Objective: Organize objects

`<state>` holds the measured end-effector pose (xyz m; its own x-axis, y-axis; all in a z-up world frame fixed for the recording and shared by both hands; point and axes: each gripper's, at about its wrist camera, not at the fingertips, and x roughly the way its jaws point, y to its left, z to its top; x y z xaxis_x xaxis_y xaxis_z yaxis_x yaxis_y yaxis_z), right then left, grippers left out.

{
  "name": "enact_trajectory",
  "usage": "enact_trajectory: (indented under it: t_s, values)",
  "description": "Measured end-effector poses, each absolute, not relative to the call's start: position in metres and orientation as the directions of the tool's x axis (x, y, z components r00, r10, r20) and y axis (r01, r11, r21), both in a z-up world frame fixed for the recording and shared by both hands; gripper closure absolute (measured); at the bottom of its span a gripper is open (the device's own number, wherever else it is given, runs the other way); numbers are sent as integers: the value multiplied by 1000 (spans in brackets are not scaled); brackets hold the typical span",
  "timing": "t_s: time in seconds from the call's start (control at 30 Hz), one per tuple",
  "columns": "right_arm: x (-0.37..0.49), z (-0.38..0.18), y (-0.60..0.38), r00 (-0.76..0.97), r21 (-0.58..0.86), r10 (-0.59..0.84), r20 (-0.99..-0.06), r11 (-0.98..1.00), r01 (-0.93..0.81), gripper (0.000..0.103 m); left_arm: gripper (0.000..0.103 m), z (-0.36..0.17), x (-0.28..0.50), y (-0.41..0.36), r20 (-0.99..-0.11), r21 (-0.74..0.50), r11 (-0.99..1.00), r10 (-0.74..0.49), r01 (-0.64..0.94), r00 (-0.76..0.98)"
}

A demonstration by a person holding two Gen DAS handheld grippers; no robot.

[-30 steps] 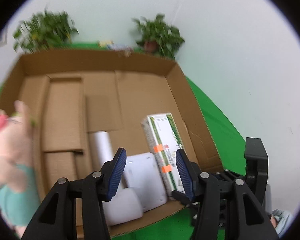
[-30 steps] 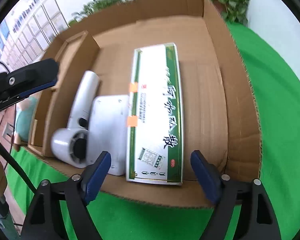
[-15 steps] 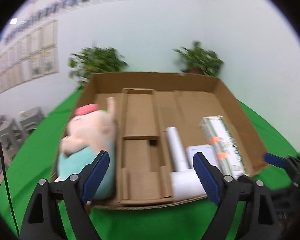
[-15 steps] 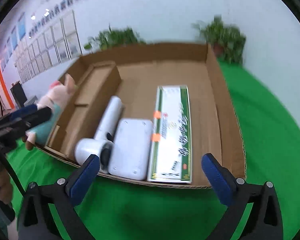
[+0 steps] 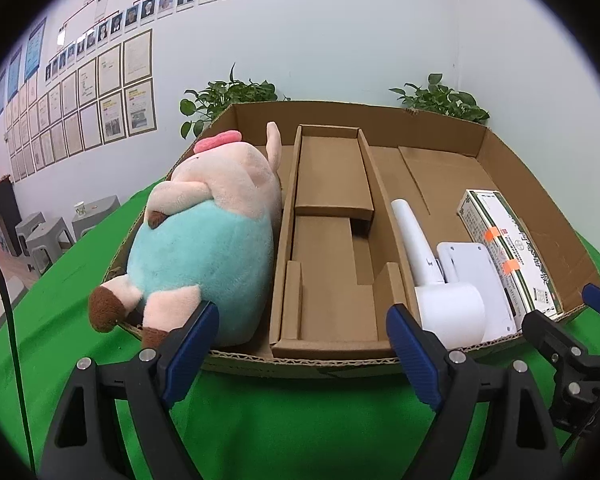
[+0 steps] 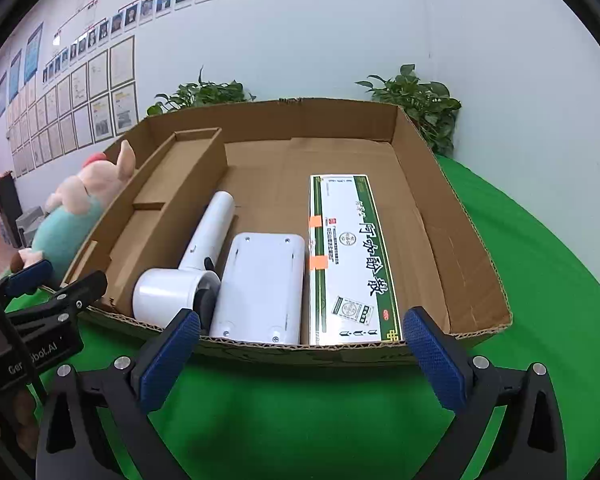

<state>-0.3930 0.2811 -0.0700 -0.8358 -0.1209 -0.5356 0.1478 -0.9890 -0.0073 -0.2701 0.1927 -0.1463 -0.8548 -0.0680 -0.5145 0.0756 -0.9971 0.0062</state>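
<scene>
Both tongs, the left tongs [image 5: 302, 334] and the right tongs [image 6: 300, 346], have just been opening and stand wide apart with nothing between them, above the green bench [image 6: 300, 408]. Just beyond lies the shallow brown cardboard tray [image 6: 452, 240]. Its left compartment holds the pink and turquoise plush pig [image 5: 216, 236]; the right part holds the white hair dryer [image 6: 188, 268], the white flat plastic box [image 6: 260, 284] and the long green-white carton [image 6: 348, 256], side by side.

Two potted plants [image 5: 232, 96] [image 5: 440, 98] stand behind, framed papers [image 5: 84, 112] (rows of them) on the wall.
</scene>
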Motion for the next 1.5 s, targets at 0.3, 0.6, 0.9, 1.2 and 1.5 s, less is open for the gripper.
enact_trajectory:
  t_s: [0.3, 0.6, 0.9, 1.2, 1.5]
  values:
    - [-372, -70, 275, -838, -42, -93, -538, -990, 137, 0, 14, -144, -260, 190, -528, 6, -997, -63, 70, -847]
    - [-367, -70, 275, -837, -41, -94, -539, -990, 138, 0, 13, -142, -252, 189, -529, 8, -997, -65, 72, -846]
    - [-356, -68, 273, -837, -39, -97, -539, -989, 140, 0, 13, -141, -249, 189, -529, 5, -997, -63, 71, -846]
    - [-350, -67, 271, -837, -37, -98, -539, -990, 140, 0, 13, -141, -248, 189, -530, 5, -997, -63, 71, -846]
    - [-345, -66, 272, -836, -23, -109, -538, -989, 144, 0, 13, -139, -245, 189, -532, 6, -997, -63, 71, -845]
